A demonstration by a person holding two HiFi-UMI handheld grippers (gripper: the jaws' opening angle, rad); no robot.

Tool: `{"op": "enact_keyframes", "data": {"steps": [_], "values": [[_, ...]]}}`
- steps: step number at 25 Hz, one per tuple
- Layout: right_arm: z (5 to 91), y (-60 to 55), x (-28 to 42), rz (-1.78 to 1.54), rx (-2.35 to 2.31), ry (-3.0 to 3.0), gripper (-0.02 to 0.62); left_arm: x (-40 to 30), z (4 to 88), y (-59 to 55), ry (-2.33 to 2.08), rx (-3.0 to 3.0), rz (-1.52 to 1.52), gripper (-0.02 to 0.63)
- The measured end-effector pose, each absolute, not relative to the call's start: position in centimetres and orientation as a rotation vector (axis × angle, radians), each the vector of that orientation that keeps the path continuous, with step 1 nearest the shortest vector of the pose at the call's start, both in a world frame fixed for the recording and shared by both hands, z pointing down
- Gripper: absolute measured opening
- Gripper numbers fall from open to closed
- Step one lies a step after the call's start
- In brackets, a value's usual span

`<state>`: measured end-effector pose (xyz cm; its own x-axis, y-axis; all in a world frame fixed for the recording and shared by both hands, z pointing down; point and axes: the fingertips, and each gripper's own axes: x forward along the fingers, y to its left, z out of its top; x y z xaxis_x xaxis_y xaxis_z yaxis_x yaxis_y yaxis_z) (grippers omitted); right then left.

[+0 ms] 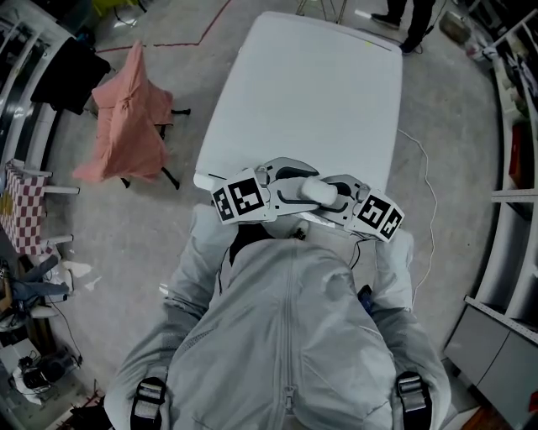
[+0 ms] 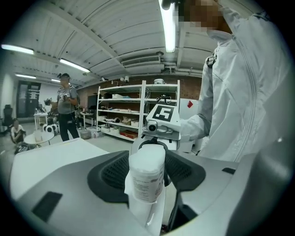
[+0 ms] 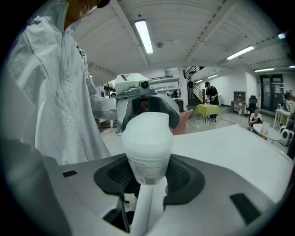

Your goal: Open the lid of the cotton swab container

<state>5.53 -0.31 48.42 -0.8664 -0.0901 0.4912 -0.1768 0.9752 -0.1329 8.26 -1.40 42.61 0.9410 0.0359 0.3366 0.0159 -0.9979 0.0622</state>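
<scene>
The cotton swab container [image 1: 318, 190] is a white cylinder with a printed label, held level in the air over the near edge of the white table [image 1: 311, 92]. My right gripper [image 1: 338, 198] comes in from the right and is shut on the container [image 3: 147, 147], whose wide end faces its camera. My left gripper [image 1: 286, 186] faces it from the left. Its jaws stand wide on either side of the container's other end [image 2: 147, 173], and I see no press of the pads. The lid's state is not visible.
A pink cloth draped over a stand [image 1: 126, 126] is on the floor to the left. A person's legs [image 1: 412, 21] show at the table's far end. Shelving [image 1: 513, 126] runs along the right, and a white cable [image 1: 424, 176] lies beside the table.
</scene>
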Motion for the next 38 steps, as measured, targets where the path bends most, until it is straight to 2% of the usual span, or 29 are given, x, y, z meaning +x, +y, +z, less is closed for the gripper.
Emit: {"op": "enact_keyframes", "data": {"steps": [13, 23, 28, 33, 38], "values": [[46.1, 0.0, 4.2, 0.293, 0.298, -2.801, 0.224, 6.2, 41.0, -1.7, -0.002, 2.938, 0.270, 0.250], [47.2, 0.2, 4.8, 0.057, 0.390, -2.648, 0.224, 6.8, 42.3, -0.6, 0.064, 2.961, 0.400, 0.250], [47.3, 0.6, 4.9, 0.133, 0.404, -2.679, 0.224, 6.9, 42.4, -0.5, 0.046, 2.914, 0.279, 0.250], [48.3, 0.2, 4.7, -0.020, 0.459, -2.581, 0.222, 7.1, 41.3, -1.1, 0.019, 2.770, 0.071, 0.235], [48.0, -0.3, 4.8, 0.009, 0.456, -2.610, 0.222, 7.5, 41.3, -1.7, 0.015, 2.771, 0.105, 0.236]]}}
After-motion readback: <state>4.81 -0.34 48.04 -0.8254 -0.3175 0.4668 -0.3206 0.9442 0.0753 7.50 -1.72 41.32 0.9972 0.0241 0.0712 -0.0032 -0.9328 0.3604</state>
